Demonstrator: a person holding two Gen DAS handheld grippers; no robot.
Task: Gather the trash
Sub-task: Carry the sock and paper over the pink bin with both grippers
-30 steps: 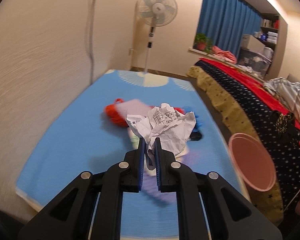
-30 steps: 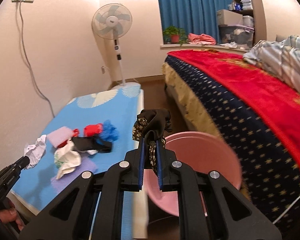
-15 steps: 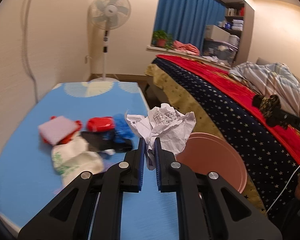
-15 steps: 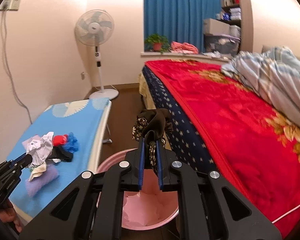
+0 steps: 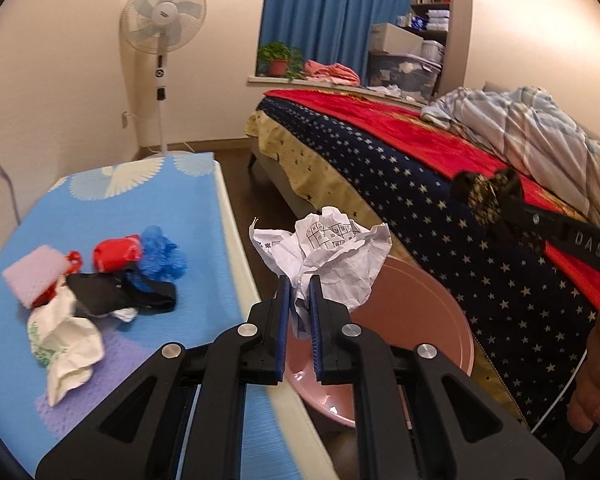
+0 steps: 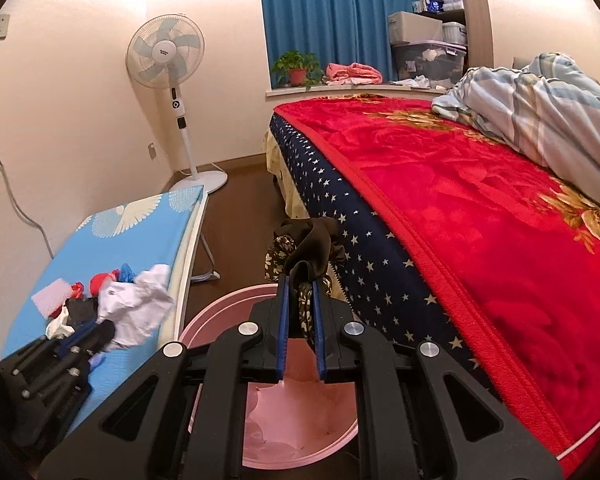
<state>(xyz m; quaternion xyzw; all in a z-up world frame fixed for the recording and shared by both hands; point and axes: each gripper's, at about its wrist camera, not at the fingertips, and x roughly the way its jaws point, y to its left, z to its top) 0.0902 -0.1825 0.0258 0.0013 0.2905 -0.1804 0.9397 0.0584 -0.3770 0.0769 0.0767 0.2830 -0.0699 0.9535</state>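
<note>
- Paper wad: crumpled white sheet with printed squares, pinched by its lower fold in the left gripper, jaws nearly closed on it. Most of the wad stands free above and to the right of the tips. A grip on one fold is probably enough for something so light.
- Wad hangs past the right edge of the table, over the near-left rim of the pink bin. Judged: not yet centred over the opening; a drop here might catch the rim.
- Dark rag, black with a floral patch: clamped in the right gripper, jaws narrow, cloth bunched above the tips and trailing down between them.
- Rag sits above the far part of the bin, pink interior in plain view below the jaws. Judged: better placed for release than the wad.
- Bin stands on the floor between table and bed, presumably so both hands reach it.
- Left on the table: trash pile, red, blue, black, white and lilac pieces, well left of the wad. Collection looks partway done.
- Both loads are carried high, likely to clear the rim.
</note>
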